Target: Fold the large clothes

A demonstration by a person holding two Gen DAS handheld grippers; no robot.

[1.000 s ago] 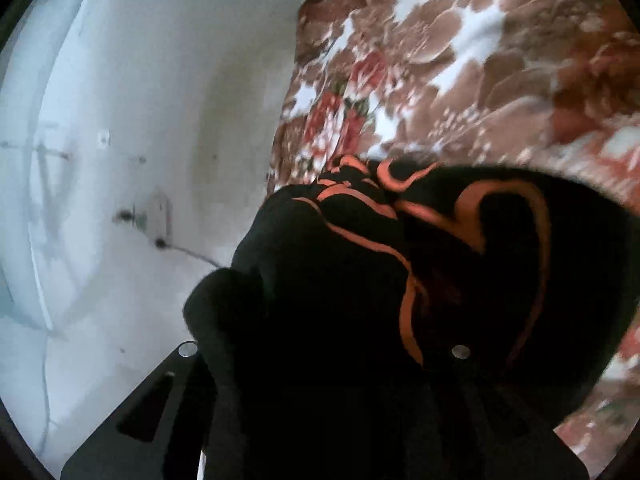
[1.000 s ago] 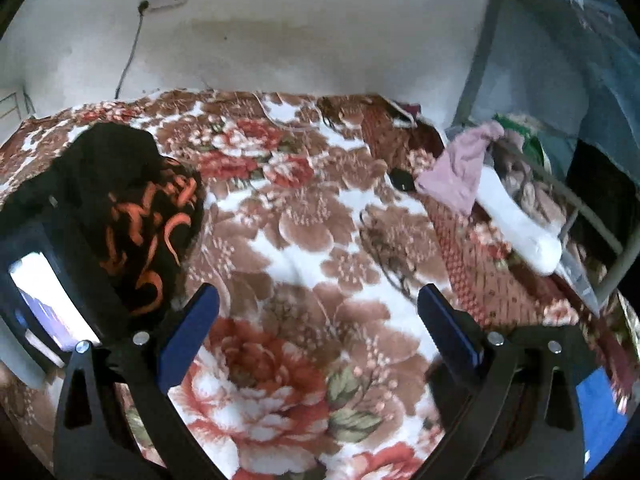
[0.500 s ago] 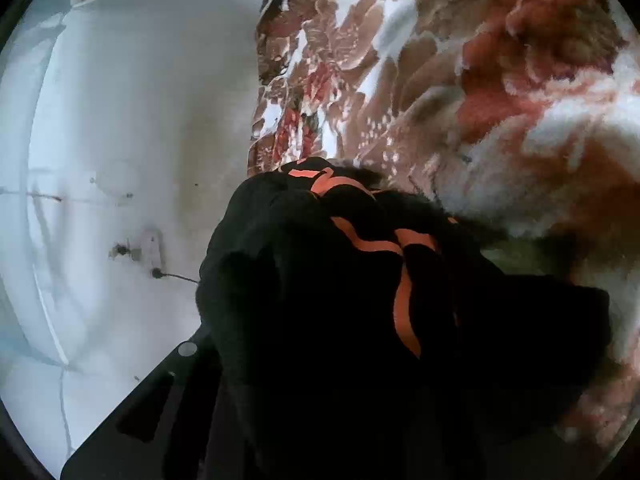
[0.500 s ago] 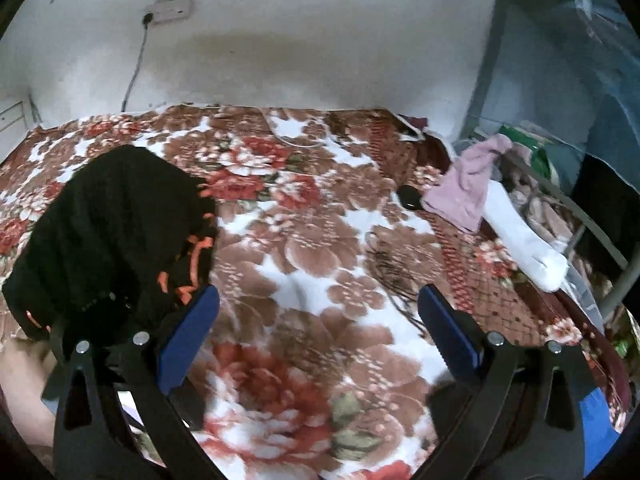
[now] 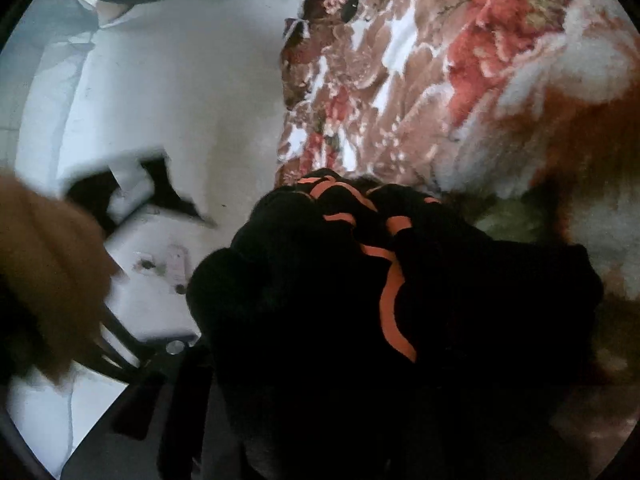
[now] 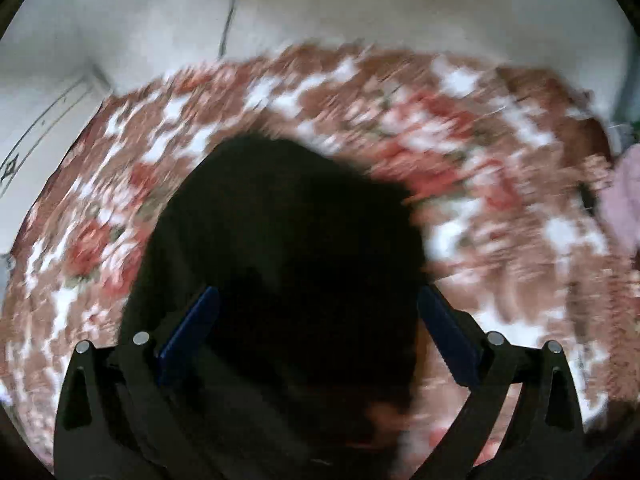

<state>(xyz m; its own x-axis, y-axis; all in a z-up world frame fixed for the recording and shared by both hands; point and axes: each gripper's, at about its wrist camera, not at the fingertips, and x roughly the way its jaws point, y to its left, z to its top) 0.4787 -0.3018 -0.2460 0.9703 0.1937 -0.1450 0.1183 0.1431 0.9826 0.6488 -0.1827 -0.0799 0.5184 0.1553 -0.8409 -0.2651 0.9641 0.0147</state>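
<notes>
Right gripper point(image 6: 316, 320), blue pads spread wide and gripping nothing, had swung across to straddle the black garment point(image 6: 288, 240) within a second.

Left gripper's grip was hidden under the soft, orange-striped bundle point(image 5: 384, 300) slumped against the plush floral blanket point(image 5: 500, 80); a two-handed fold looked imminent.

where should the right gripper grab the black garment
Judging from the right wrist view, take the near rim of the black garment, coming straight forward and low: the right gripper is open with the cloth bunched between its blue pads. Motion blur hides any finer edge.
</notes>
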